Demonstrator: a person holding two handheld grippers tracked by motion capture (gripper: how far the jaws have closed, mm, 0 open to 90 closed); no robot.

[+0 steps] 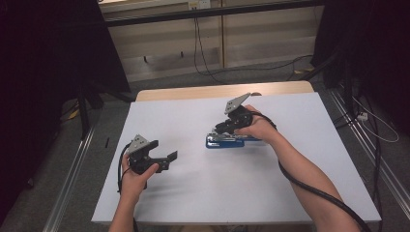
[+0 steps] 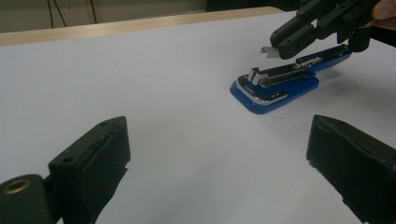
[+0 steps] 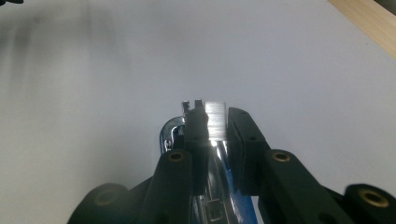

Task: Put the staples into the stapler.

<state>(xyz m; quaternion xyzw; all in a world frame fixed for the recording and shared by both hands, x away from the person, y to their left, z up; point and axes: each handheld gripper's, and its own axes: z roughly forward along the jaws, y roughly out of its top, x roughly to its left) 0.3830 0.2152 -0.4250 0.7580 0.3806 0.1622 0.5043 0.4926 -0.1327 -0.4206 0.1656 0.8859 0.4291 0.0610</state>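
The blue stapler (image 1: pixel 227 140) lies opened out flat on the white surface (image 1: pixel 290 169), right of centre. The right hand-held gripper (image 3: pixel 215 122) is positioned directly above it, jaws pinching a silver strip of staples (image 3: pixel 216 120) clear of the stapler's metal channel. The left hand-held gripper (image 1: pixel 167 159) is held just above the surface, well apart from the stapler, jaws spread wide and empty.
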